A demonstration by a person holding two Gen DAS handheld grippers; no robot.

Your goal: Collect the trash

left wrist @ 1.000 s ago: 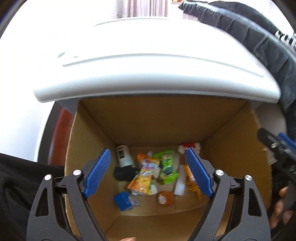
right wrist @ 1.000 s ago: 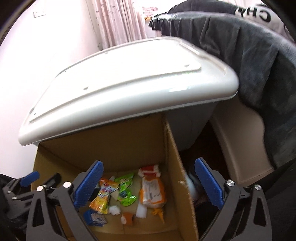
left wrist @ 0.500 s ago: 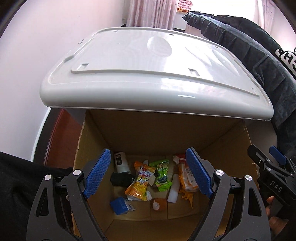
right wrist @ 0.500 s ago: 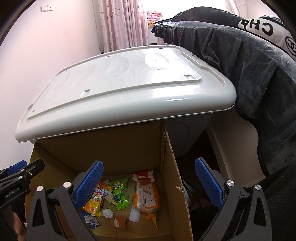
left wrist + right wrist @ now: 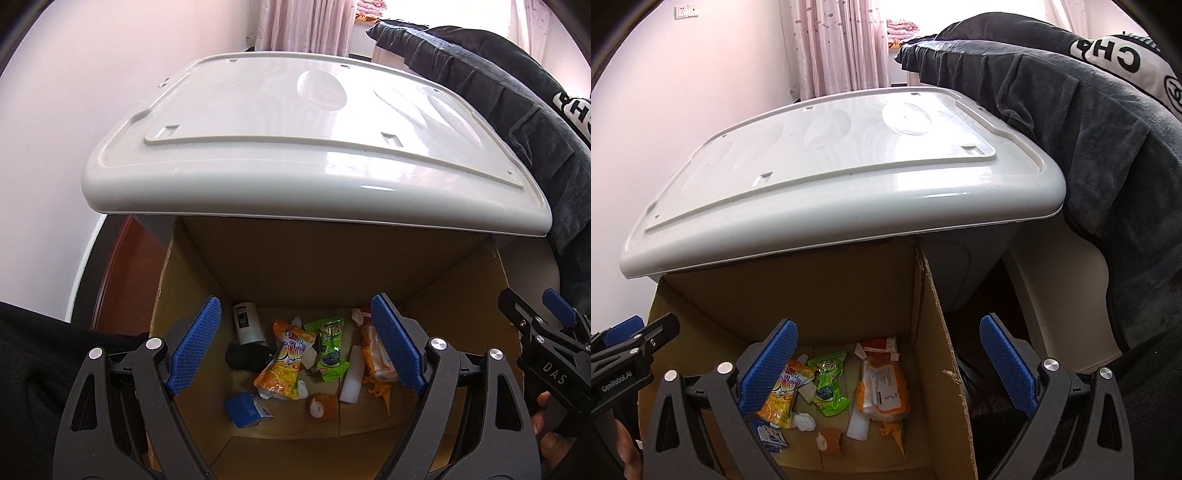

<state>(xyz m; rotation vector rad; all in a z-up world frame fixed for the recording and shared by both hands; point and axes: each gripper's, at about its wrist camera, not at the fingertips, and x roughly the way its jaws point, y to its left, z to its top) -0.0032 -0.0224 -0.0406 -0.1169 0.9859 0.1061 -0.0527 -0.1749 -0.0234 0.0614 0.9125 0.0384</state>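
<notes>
A tall cardboard box (image 5: 458, 295) (image 5: 931, 332) stands open below both grippers. On its bottom lie several pieces of trash: an orange snack bag (image 5: 284, 365) (image 5: 779, 397), a green packet (image 5: 330, 350) (image 5: 827, 384), an orange-and-white wrapper (image 5: 884, 387), a blue carton (image 5: 245, 408), a white cup (image 5: 247, 323) and a black lump (image 5: 245, 356). My left gripper (image 5: 295, 343) hangs open above the box with nothing between its blue pads. My right gripper (image 5: 886, 369) is open too, straddling the box's right wall, empty.
A white plastic lid (image 5: 306, 147) (image 5: 827, 177) of a grey bin overhangs the box's far edge. Dark grey cloth (image 5: 498, 96) (image 5: 1089, 140) is draped at the right. A pale wall and pink curtain (image 5: 842, 48) stand behind. A hand (image 5: 554, 439) holds the right gripper.
Both views have tilted up and drawn back slightly, so more of the white lid top and the room shows and the box sits lower. Trash is unmoved; both jaws keep the same width.
</notes>
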